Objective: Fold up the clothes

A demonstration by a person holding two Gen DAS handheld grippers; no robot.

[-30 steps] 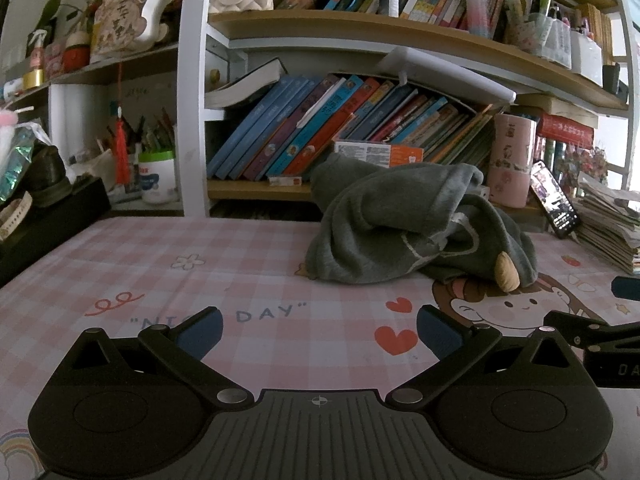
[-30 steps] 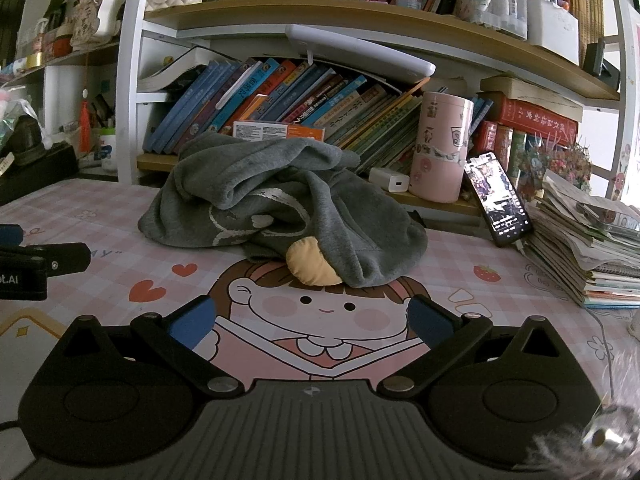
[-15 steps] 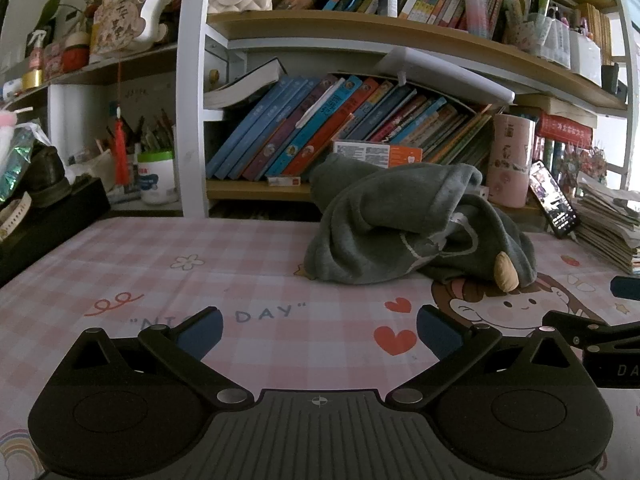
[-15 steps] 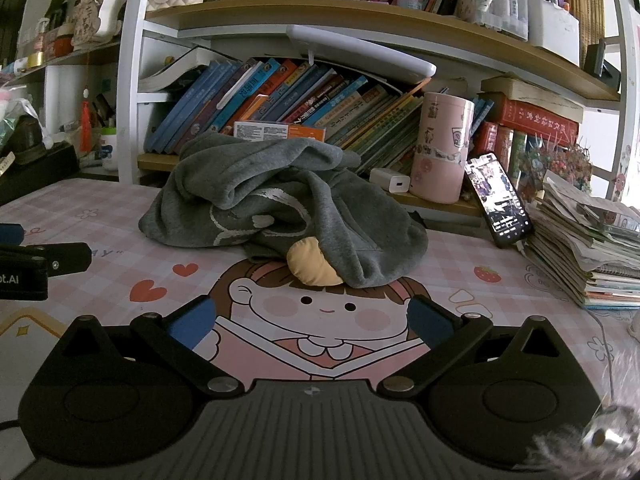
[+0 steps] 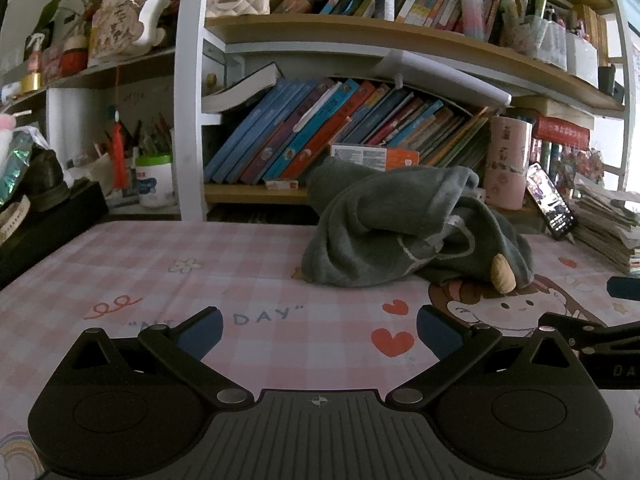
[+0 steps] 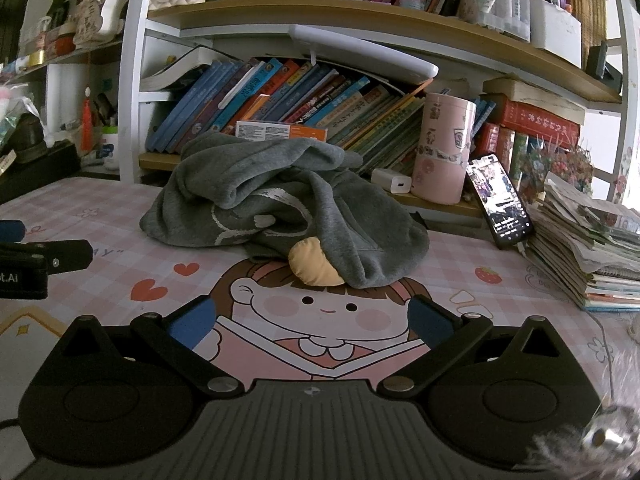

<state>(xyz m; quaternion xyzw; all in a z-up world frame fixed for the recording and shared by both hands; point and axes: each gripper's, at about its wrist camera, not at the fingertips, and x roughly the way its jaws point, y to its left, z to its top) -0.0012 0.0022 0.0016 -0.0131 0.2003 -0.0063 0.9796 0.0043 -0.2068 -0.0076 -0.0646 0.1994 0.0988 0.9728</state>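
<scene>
Left claw [image 5: 318, 326] agape; right claw [image 6: 310, 318] agape; both unmoved; garment [image 6: 280, 208] untouched

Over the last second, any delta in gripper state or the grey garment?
Nothing visibly changed. The left gripper and right gripper both stay open and empty, hovering low over the pink checked table mat, short of the crumpled grey garment. The garment lies in the same heap, untouched, with its tan patch at the front edge.
</scene>
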